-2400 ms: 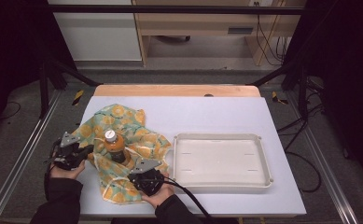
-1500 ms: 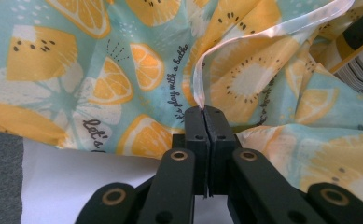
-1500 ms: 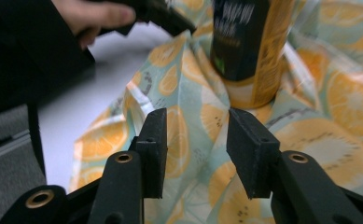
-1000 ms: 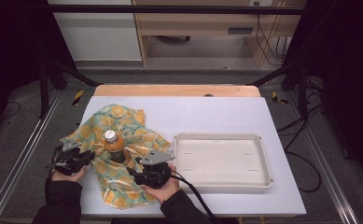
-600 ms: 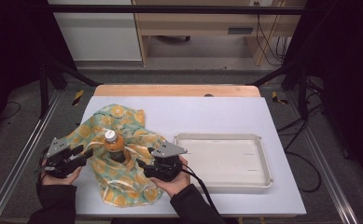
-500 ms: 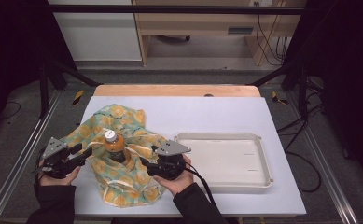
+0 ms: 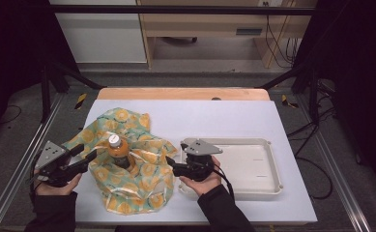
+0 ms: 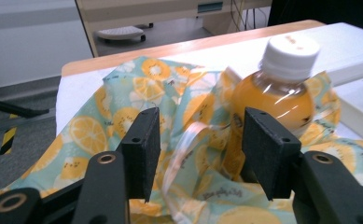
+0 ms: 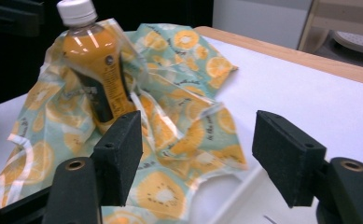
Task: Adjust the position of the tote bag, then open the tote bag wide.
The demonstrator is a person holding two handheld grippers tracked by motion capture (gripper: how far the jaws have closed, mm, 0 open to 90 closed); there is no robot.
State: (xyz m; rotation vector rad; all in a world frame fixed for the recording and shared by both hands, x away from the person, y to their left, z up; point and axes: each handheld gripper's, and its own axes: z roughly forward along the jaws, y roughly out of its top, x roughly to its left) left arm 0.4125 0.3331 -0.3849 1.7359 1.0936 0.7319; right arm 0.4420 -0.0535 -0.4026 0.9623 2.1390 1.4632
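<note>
Bottle point(image 7: 118, 151) of orange drink is standing upright in the middle of the lemon-print cloth point(image 7: 127, 186), left half of the counter point(image 7: 253, 116); cloth is lying bunched up around its base, one flap rising against the bottle's side. White tray point(image 7: 272, 159) is sitting just beside the cloth's right edge, nothing in it. Left tool point(image 7: 90, 155) is pointing at the bottle from the left, jaws spread, holding nothing; in the left gripper view a raised cloth fold is sitting between the jaws, touching neither as far as I can tell. Right tool point(image 7: 168, 166) is hovering at the cloth's right edge, jaws also spread wide and empty. Handling guess: cloth is thin, limp, a bit slick-looking, so it's going to sag and slide; best pinched at a corner or a raised fold, not on flat fabric. Bottle looks full, so fairly heavy and top-tippy; tugging the cloth under it is risking a topple. Versus the earliest frame: both hands are sitting farther apart now, left one moved out toward the counter's left edge, right one shifted right and up toward the tray's near-left corner; bottle and tray are looking unmoved.
</note>
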